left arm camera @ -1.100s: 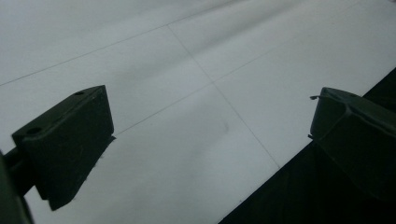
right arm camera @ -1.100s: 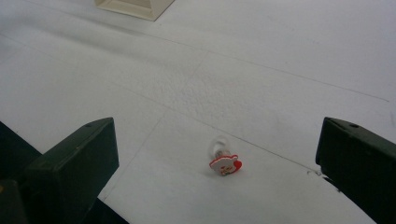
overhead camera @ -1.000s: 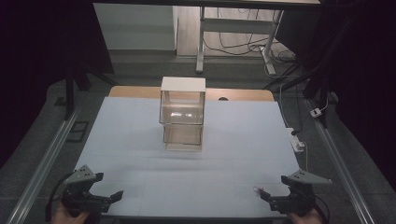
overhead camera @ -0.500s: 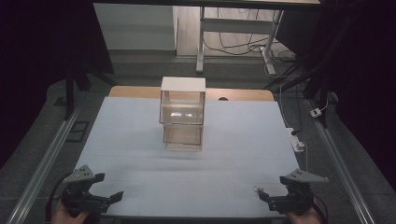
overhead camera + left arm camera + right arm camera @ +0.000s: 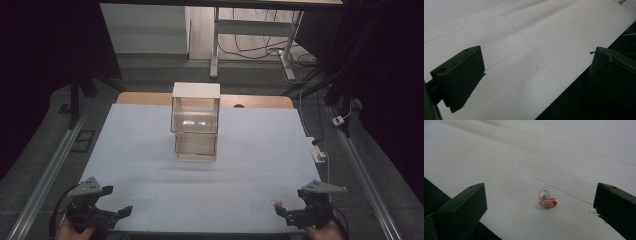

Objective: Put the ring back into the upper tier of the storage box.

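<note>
A clear two-tier box (image 5: 195,122) with a white top stands upright in the middle of the white table (image 5: 150,150). My left gripper (image 5: 120,212) sits open at the table's near left corner, nothing between its jaws; in its own view my left gripper (image 5: 536,75) hangs over the table edge. My right gripper (image 5: 278,210) is open at the near right corner. A small red-and-white trinket on a clear ring (image 5: 547,200) lies on the table just ahead of my right gripper (image 5: 541,207), untouched. That trinket (image 5: 275,202) shows as a pale speck by the right jaws.
A white power strip (image 5: 318,152) with its cable lies along the table's right edge. Metal rails (image 5: 45,175) run down both sides. A brown board (image 5: 260,101) shows at the far edge. Table legs and cables (image 5: 250,40) stand beyond.
My right gripper has slid slightly back toward the near edge. The left gripper and the box have stayed put.
</note>
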The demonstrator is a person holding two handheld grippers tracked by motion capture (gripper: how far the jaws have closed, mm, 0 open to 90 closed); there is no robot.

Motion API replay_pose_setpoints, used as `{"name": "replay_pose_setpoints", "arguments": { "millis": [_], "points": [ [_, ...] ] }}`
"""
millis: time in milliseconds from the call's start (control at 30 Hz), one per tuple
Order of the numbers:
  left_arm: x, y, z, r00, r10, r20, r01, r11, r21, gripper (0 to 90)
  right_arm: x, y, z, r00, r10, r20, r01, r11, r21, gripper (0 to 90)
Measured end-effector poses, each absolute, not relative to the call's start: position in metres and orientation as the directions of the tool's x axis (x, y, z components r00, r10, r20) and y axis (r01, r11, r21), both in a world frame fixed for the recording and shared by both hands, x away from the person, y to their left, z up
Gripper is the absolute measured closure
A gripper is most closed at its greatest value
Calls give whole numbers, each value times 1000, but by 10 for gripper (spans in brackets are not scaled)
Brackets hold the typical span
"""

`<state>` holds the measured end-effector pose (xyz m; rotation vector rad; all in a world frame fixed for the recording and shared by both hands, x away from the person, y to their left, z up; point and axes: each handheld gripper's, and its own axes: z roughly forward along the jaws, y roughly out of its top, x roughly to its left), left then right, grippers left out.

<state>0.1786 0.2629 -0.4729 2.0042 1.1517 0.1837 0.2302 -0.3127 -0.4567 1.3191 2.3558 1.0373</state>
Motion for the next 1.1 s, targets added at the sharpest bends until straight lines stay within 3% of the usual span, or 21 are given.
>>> {"name": "replay_pose_setpoints", "arguments": {
  "millis": [867,1100],
  "points": [
    [180,263,-473,575,775,-260,671,-266,692,0,245,-296,-463,-577,805,141,661,359,659,0],
    [180,263,-474,575,775,-263,673,-265,691,0,254,-290,-467,-598,795,98,661,421,621,0]
  ]
}}
